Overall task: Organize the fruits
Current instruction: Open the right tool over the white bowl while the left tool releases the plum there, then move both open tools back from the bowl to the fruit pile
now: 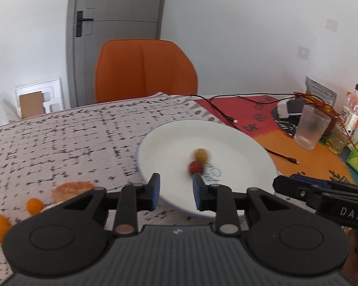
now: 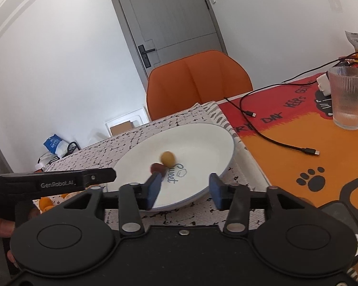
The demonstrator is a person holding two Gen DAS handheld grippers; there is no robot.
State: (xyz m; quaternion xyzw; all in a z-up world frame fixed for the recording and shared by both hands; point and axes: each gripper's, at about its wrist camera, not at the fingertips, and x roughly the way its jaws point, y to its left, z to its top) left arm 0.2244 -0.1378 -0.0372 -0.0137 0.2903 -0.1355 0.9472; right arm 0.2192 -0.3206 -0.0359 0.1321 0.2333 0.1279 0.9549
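On the white plate (image 2: 202, 138), a blurred yellow fruit (image 2: 167, 157) touches a red fruit (image 2: 158, 168) partly hidden by the right hand-held gripper (image 2: 182, 191). Both it and the left hand-held gripper (image 1: 176, 191) stand spread, pinching nothing. Left of the plate, orange fruits (image 1: 34, 205) lie half-covered.

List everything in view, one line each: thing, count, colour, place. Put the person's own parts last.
plate: one, white, on the speckled cloth
small fruits: two, yellow and dark red, side by side in the plate
orange fruits: several, left of the plate on the cloth
glass: one, clear ribbed, on the orange mat
cables: black, on the mat
chair: one, orange, behind the table
door: one, grey
left gripper: open, empty
right gripper: open, empty
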